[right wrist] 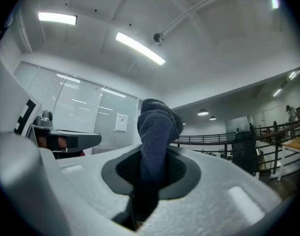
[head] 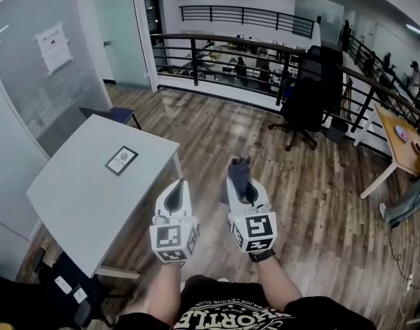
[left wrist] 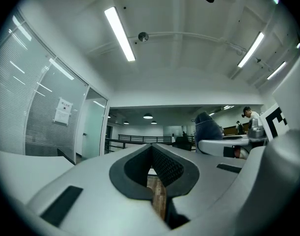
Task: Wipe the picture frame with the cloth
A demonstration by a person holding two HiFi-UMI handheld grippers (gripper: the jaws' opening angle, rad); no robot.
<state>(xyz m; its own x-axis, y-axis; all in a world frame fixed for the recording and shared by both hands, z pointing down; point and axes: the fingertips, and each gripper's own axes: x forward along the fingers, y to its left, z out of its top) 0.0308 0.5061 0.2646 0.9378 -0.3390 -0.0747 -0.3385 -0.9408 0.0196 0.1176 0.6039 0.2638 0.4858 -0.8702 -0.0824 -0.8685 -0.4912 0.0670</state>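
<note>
The person stands on the wooden floor beside a pale grey table, with both tools held out in front at about waist height, well clear of the tabletop.

The left gripper has its jaws brought together, tips meeting, and nothing sits between them; in its own view only a sliver of floor shows through the gap behind the dark pads.

The right gripper is clamped on a dark blue-grey cloth. The cloth stands up out of the jaws in a bunched tuft, and the right gripper view shows it pinched between the pads, with its lower end hanging down behind them.

The picture frame lies flat on the table near its far right edge, off to the left of both grippers and touched by neither. A black office chair stands further back by the railing.
</note>
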